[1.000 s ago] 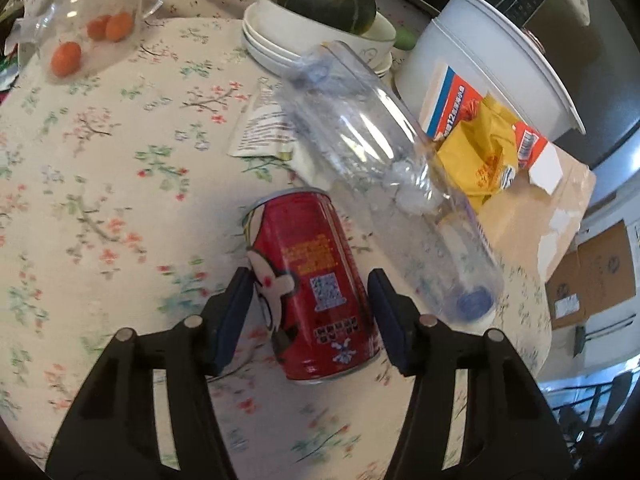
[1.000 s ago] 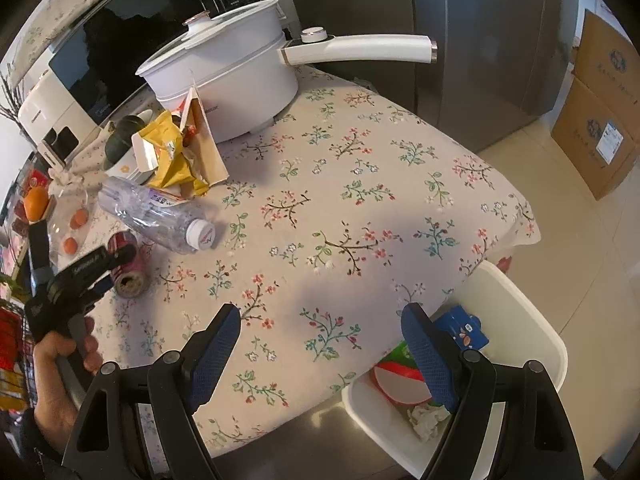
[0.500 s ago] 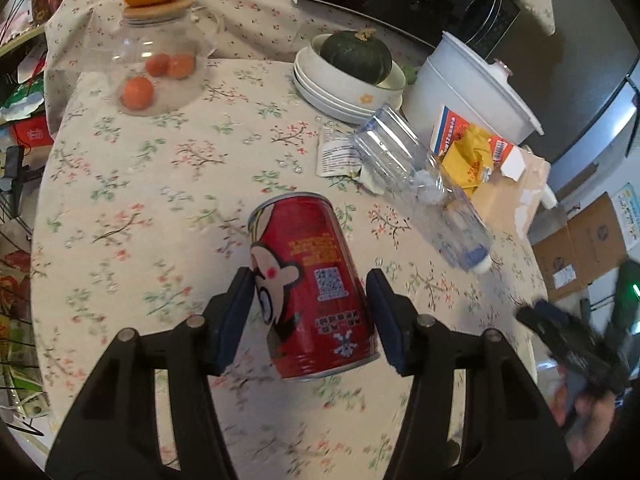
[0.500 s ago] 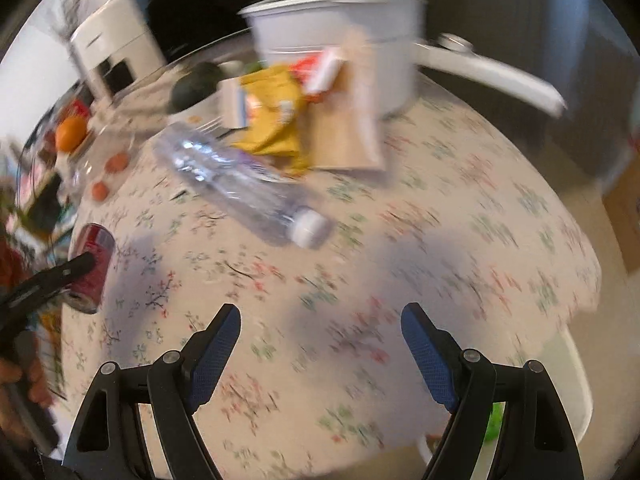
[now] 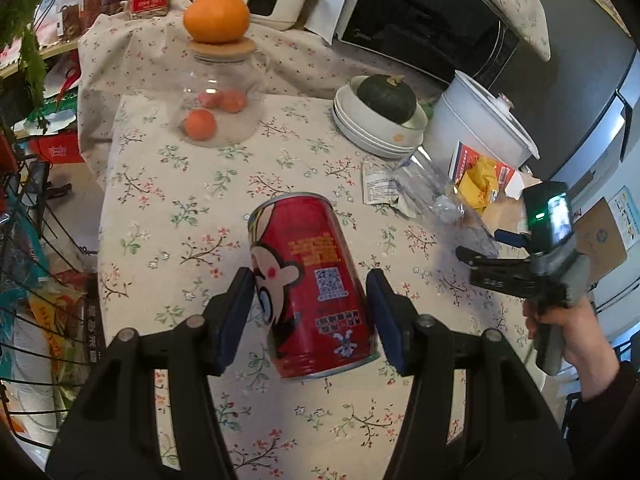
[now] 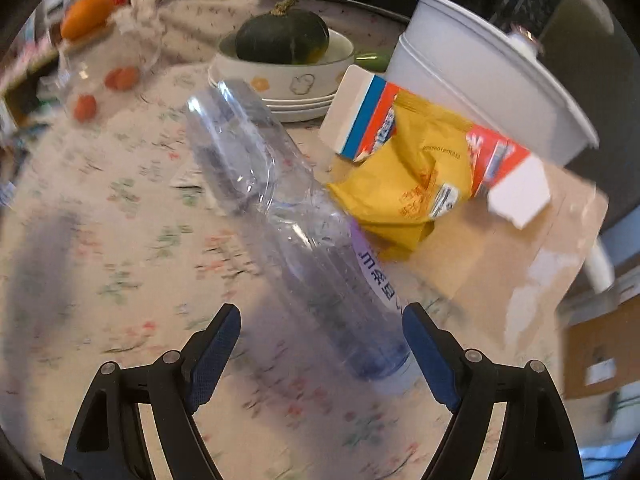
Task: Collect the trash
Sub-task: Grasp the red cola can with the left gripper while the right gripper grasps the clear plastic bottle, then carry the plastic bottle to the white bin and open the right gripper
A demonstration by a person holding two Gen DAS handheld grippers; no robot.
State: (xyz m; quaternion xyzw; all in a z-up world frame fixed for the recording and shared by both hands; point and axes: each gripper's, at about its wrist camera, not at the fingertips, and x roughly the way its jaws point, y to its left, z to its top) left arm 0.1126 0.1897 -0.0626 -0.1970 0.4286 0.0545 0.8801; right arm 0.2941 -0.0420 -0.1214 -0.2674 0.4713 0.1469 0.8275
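Left wrist view: your left claw is clamping the red drink can, holding it tilted above the floral tabletop. Your right claw is standing wide apart, gripping nothing, with the clear plastic bottle lying on its side on the tabletop, its cap end between the blue pads. Beside the bottle, a yellow wrapper is resting on cardboard.

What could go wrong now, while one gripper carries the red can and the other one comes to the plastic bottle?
1. The red can sits tilted in the left gripper, so it might slip out.
2. The open right gripper is over the cap end of the plastic bottle; the round bottle could roll away.
3. The yellow wrapper lies beside it and might be knocked.
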